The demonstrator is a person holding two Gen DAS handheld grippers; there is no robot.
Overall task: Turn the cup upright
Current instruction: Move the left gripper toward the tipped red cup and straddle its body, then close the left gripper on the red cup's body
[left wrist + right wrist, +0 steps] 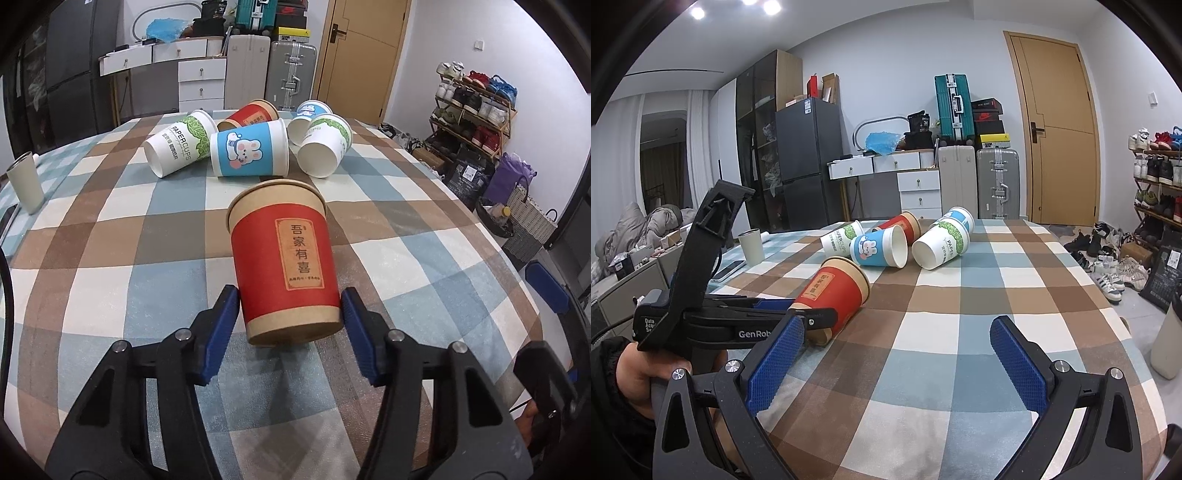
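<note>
Meanwhile, the left hand-held gripper clasped the tilted red cup at six o'clock on the desk, while the right hand-held gripper gaped, holding nothing.

L gripper: low over table, pointing fwd; jaws on both sides of red cup near its base, blue pads touch or almost touch the wall, cannot tell if it clamps.
L hand: seen in right wrist view, wrapped around handle under the gripper body, dark sleeve at wrist.
R gripper: above table, level, jaws wide apart, nothing betw. pads.
</note>
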